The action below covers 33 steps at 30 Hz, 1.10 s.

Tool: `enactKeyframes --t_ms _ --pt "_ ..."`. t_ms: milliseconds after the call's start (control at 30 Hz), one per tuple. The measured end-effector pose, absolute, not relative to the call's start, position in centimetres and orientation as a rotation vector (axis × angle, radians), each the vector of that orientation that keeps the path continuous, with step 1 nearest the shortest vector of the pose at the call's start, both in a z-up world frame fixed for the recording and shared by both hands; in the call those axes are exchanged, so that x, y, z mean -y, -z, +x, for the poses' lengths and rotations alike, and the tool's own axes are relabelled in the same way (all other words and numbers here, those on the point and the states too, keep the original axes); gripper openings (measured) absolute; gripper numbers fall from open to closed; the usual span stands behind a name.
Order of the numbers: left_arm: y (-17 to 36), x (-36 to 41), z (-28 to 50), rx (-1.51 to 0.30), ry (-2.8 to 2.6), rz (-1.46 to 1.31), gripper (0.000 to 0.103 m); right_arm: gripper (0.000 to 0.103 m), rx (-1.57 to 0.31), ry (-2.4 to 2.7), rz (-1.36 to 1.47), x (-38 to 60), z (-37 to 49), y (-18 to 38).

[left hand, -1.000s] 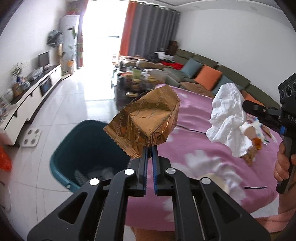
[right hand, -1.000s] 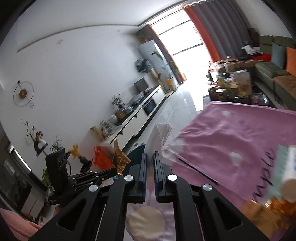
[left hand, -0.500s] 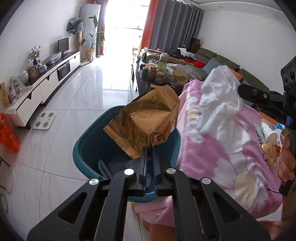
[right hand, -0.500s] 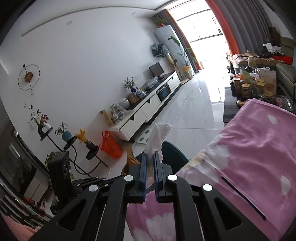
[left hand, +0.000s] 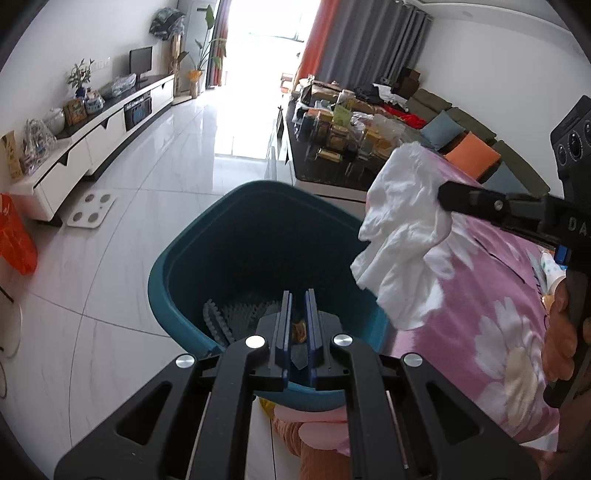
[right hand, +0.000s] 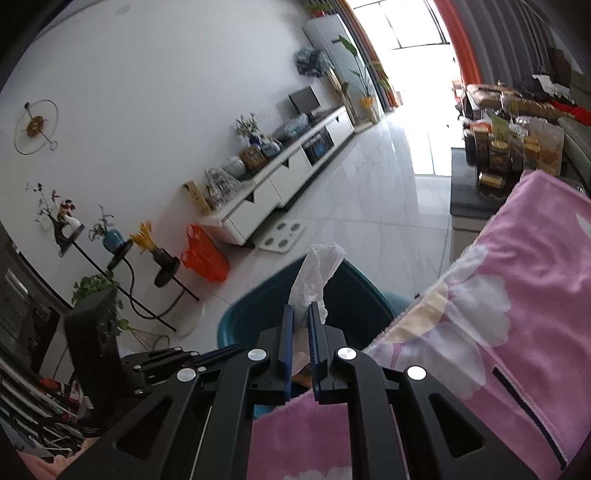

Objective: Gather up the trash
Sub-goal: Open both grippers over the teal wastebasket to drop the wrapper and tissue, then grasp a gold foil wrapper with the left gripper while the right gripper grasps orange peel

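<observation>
The left tongs (left hand: 298, 310) hung slightly parted and empty over the teal bin (left hand: 192, 258); the right tongs (right hand: 300, 321) pinched a white tissue (right hand: 317, 273) above it, seemingly for dropping

Bright living room with white walls and a glossy tiled floor

Daylight floods through a far window (left hand: 258, 33) flanked by orange and grey curtains (left hand: 369, 40); a long white TV cabinet (left hand: 92, 129) lines the left wall, a dark green sofa (left hand: 461, 122) the right, and a round wall clock (right hand: 35, 125) hangs high.
</observation>
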<state>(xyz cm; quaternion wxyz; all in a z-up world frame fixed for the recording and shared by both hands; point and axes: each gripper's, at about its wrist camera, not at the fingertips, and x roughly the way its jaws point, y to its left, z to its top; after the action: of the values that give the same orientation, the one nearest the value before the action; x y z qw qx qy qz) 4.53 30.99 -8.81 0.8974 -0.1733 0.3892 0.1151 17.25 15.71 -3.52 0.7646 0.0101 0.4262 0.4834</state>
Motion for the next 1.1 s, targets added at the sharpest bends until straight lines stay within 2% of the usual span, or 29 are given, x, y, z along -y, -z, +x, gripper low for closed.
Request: enactKeyframes --t_ms 367,467,533,667,733,900,1000,1100 --pt "8.6 -31.2 4.4 -0.781 -0.259 -0.384 0.007 0.015 -0.988 -1.03 -0.017 -17.1 17.2 5.5" --pt "8.0 -30.7 4.2 -0.756 -0.254 -0.381 0.017 0.018 -0.978 -1.031 0.0 -16.2 17.2 5.1" --pt "7.4 -30.3 3.9 -0.737 -0.247 -0.377 0.028 0.021 -0.964 -1.03 0.006 -15.4 17.1 4.6" --pt "6.4 -28.8 3.9 -0.707 -0.205 -0.375 0.036 0.032 -0.905 -1.024 0.018 -12.1 16.2 3.1" --pt "6.0 -27.5 3.9 -0.693 -0.178 -0.361 0.043 0.034 -0.876 -1.011 0.021 -10.4 15.7 2.4" --pt "4.7 -23.2 4.9 -0.664 -0.056 -0.317 0.05 0.041 -0.791 -0.944 0.044 -4.1 13.9 0.9" --pt "4.2 -19.6 5.8 -0.656 0.029 -0.273 0.059 0.042 -0.776 -0.898 0.08 -0.7 13.6 0.6" --pt "4.1 -15.7 6.9 -0.658 0.123 -0.231 0.061 0.042 -0.763 -0.834 0.12 3.4 13.0 0.6"
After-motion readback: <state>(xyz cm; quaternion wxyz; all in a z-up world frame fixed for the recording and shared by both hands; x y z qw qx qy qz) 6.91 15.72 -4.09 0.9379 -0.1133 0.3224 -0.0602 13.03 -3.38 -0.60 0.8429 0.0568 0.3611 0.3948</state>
